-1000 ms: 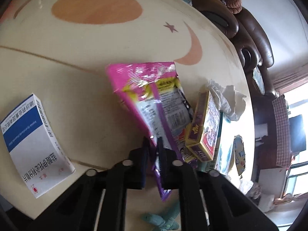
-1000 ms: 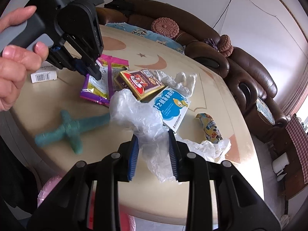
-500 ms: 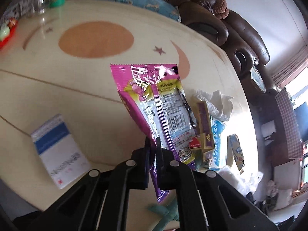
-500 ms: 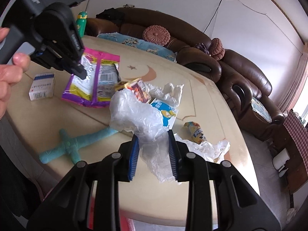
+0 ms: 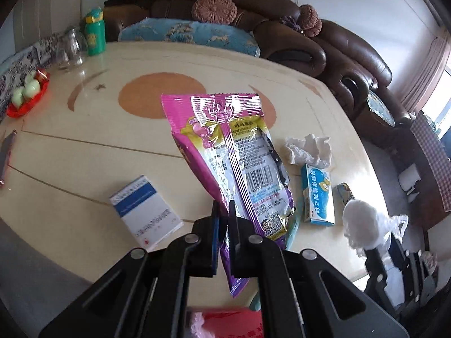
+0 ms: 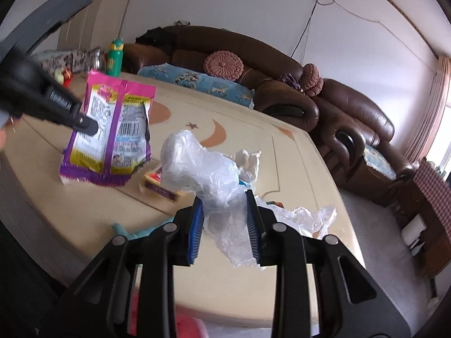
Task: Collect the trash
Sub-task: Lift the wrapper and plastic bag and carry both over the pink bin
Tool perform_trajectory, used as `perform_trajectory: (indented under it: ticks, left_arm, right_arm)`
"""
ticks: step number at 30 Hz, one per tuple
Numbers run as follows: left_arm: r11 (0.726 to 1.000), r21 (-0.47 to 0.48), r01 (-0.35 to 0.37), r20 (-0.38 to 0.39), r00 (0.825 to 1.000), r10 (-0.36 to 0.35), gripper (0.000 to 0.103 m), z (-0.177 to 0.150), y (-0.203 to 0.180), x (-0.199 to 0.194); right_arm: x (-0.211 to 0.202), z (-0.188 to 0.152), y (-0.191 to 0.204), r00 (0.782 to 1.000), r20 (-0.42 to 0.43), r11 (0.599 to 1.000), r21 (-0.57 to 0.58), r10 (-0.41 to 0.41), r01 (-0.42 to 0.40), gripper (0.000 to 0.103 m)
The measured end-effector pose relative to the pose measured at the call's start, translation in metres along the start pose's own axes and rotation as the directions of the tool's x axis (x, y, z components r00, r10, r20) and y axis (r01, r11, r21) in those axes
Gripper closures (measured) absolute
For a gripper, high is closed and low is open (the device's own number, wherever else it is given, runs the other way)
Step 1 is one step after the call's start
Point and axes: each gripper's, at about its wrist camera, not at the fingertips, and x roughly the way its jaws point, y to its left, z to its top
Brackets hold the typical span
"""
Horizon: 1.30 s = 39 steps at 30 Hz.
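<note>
- Up close, my left tool (image 5: 222,211) pinches the pink snack wrapper (image 5: 234,163), lifted clear above the counter (image 5: 84,155).
- My right tool (image 6: 224,201) clamps a crumpled white plastic bag (image 6: 203,174).
- Beyond, a crumpled tissue (image 5: 308,150) and blue box (image 5: 317,195) lie on the counter.
</note>
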Motion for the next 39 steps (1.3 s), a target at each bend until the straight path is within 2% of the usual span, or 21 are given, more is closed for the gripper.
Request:
perform_trajectory:
  ticks: [2,6,14,26,34,39]
  left_arm:
    - [1.000,0.016,-0.001,0.006,1.000,0.000,0.097,-0.007,-0.001,-0.010]
    - [0.997,0.059,-0.047,0.004,0.999,0.047,0.097,-0.030,-0.004,-0.028]
    - [0.996,0.087,-0.025,-0.033,0.999,0.028,0.097,-0.081,-0.013,-0.057]
    - [0.989,0.132,-0.060,-0.013,0.998,0.062,0.097,-0.131,-0.026,-0.097]
    - [0.977,0.195,-0.086,0.003,0.996,0.087,0.097,-0.156,-0.042,-0.109]
    - [0.970,0.227,-0.085,-0.016,0.996,0.091,0.097,-0.169,-0.047,-0.105]
  right_arm:
    - [-0.013,0.006,-0.001,1.000,0.015,1.000,0.011,0.002,-0.002,0.074]
    - [-0.031,0.015,-0.001,1.000,0.026,1.000,0.010,-0.007,0.006,0.074]
    - [-0.071,0.020,-0.001,1.000,0.002,0.998,0.055,0.031,-0.031,0.074]
    - [-0.124,0.008,0.005,0.997,-0.021,0.994,0.091,0.069,-0.067,0.074]
    - [-0.134,-0.009,0.006,0.994,-0.064,0.990,0.110,0.093,-0.085,0.073]
    - [-0.137,-0.025,0.008,0.990,-0.100,0.990,0.118,0.095,-0.083,0.073]
